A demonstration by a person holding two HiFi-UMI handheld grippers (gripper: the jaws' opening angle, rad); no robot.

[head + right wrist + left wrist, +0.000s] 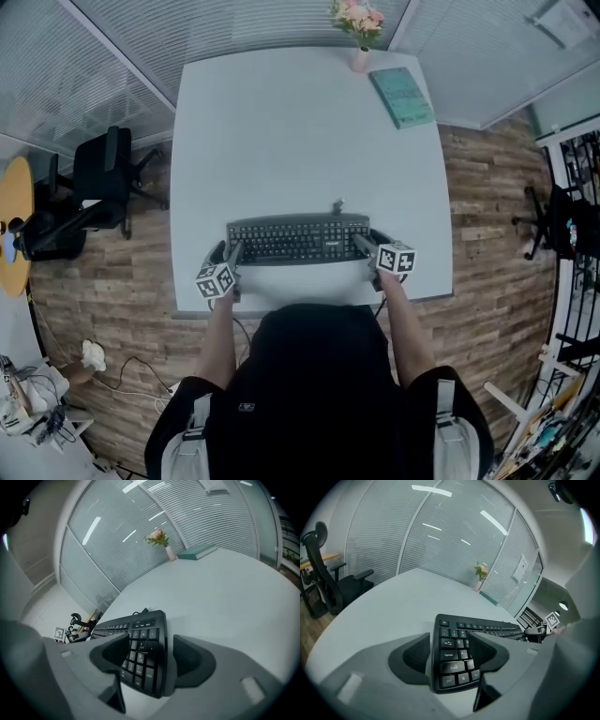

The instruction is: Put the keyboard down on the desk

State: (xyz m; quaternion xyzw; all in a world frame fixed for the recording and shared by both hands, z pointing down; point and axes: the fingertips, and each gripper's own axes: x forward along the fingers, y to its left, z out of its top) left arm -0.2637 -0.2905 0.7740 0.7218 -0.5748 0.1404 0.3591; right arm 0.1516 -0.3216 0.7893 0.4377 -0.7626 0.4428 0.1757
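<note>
Left gripper [449, 654] is closest; my jaws stand wide around the left end of the keyboard [487, 629]; a pale gap shows between outer pad and keyboard edge; the inner jaw overlaps the letter keys, and I can't tell if it touches; no clamp that I can see. Right gripper [150, 657] mirrors it at the number-pad end; jaws wide, a gap beside the outer pad, nothing pinched. From the head view the keyboard lies flat on the white desk [300, 131] near the front edge, straight ahead of me, with my grippers at its two ends, angled inward. At the desk's far end is a vase of pink flowers [360, 28]; a green book [401, 97] lies just beside it. Off the desk's left side a black office chair [103, 178] stands on the wood floor.
</note>
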